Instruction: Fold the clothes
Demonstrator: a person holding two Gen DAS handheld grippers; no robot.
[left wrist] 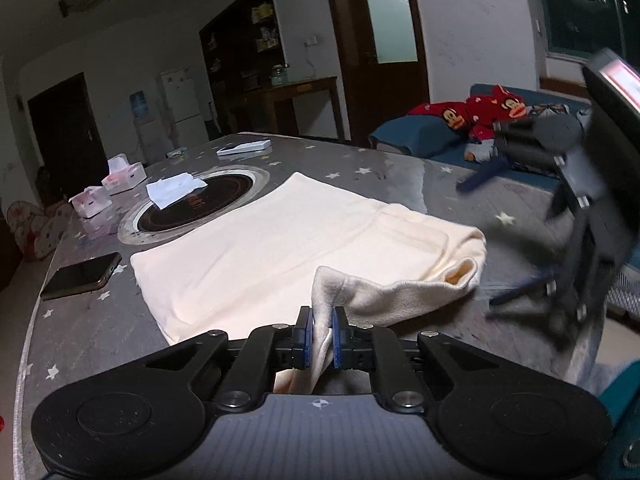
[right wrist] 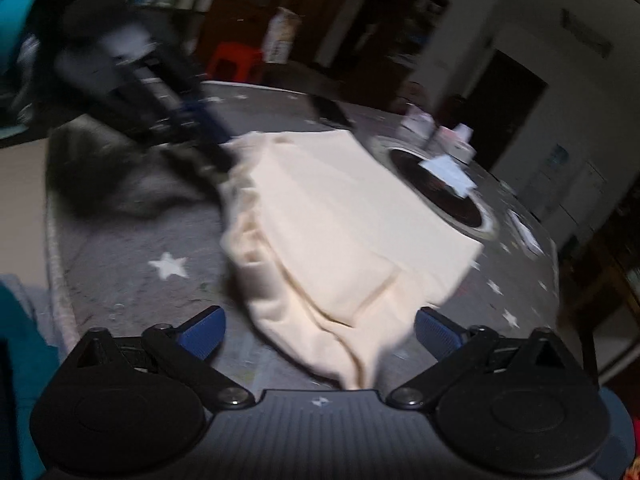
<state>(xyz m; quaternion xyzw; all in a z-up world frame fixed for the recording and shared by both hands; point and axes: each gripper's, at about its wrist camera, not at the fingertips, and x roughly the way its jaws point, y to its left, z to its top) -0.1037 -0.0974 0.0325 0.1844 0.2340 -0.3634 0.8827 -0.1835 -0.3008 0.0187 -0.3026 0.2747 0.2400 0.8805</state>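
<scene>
My left claw (left wrist: 322,334) is clenched on a corner of the cream garment (left wrist: 260,248), the blue pads (left wrist: 339,336) pinching a bunched fold that rises between them at 6 o'clock in the left view. The rest of the garment lies spread flat on the grey starred surface (left wrist: 80,340), running from 6 up toward 12 o'clock, with a rolled cuff or hem open at about 3 o'clock of the cloth.

My right claw (right wrist: 320,334) is released, its blue fingers (right wrist: 202,336) wide apart, the garment (right wrist: 340,232) lying in front of them with a trailing end reaching down between them; the cloth's near edge is rumpled at 9 o'clock. This view is blurred. In the left view the right claw (left wrist: 516,240) shows as a dark smear at 3 o'clock, just beside the garment.

On the surface I also see a phone (left wrist: 82,275) at 9 o'clock, a round cooktop (left wrist: 196,204) at 11 o'clock touching the garment's far edge, a tissue (left wrist: 174,189) lying on it, and small pink boxes (left wrist: 124,176) beyond. A red toy (left wrist: 476,114) rests on a blue couch (left wrist: 424,132) at 1 o'clock, off the surface.
</scene>
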